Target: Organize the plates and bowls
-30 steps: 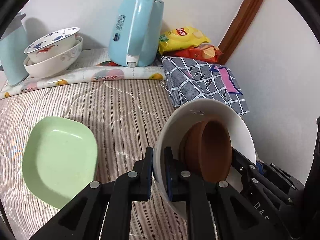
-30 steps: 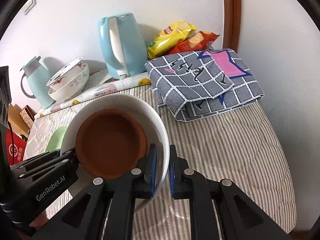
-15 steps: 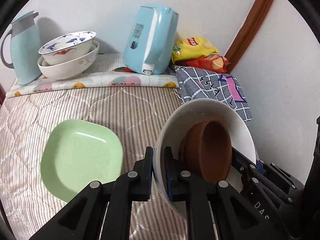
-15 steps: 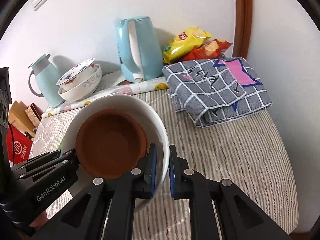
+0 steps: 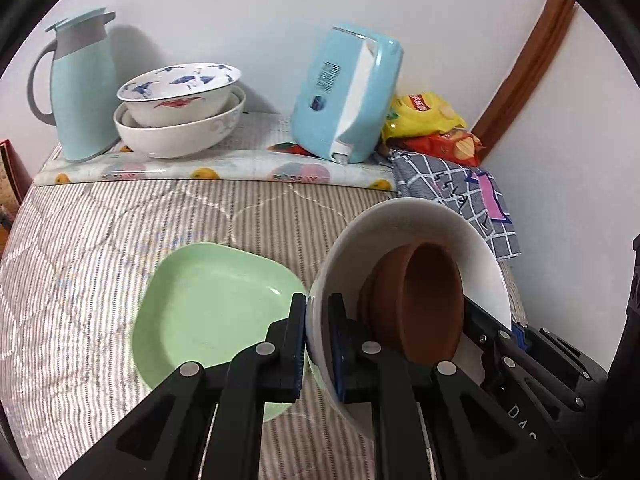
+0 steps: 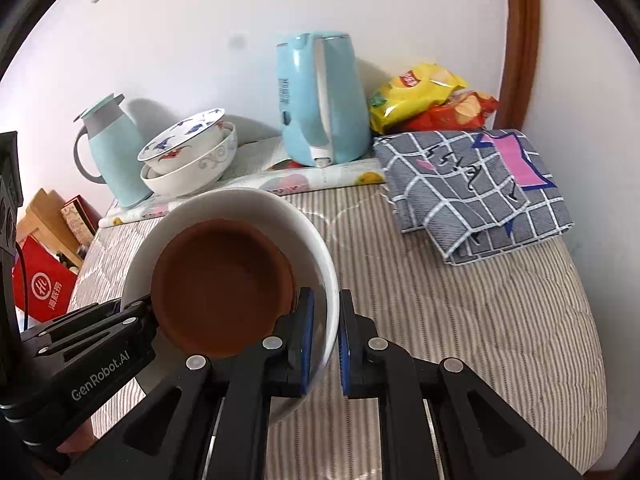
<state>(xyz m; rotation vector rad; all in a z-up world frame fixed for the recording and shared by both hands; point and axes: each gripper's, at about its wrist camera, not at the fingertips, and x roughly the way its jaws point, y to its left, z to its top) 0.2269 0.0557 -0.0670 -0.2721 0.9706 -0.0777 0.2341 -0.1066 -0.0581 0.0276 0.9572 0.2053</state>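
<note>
Both grippers hold one large white bowl [image 5: 420, 220] by opposite sides of its rim, above the striped bed cover. A brown dish [image 5: 424, 300] lies inside it. My left gripper [image 5: 318, 344] is shut on the bowl's left rim. My right gripper [image 6: 324, 340] is shut on the right rim of the white bowl [image 6: 256, 204], with the brown dish [image 6: 220, 284] beside its inner finger. A pale green square plate [image 5: 212, 308] lies on the cover just left of the held bowl. Two stacked patterned bowls [image 5: 180, 116] stand at the back; they also show in the right wrist view [image 6: 188, 156].
A light blue kettle [image 5: 344, 96] and a blue thermos jug [image 5: 80, 84] stand on a printed mat [image 5: 208, 168] by the wall. Snack bags [image 6: 428, 96] and a folded checked cloth [image 6: 472, 188] lie at the back right. Boxes [image 6: 44, 248] sit beyond the left edge.
Both grippers have carried the white bowl with the brown dish leftward and back; the green plate now lies right beside the bowl, and the jug has come into the left wrist view.
</note>
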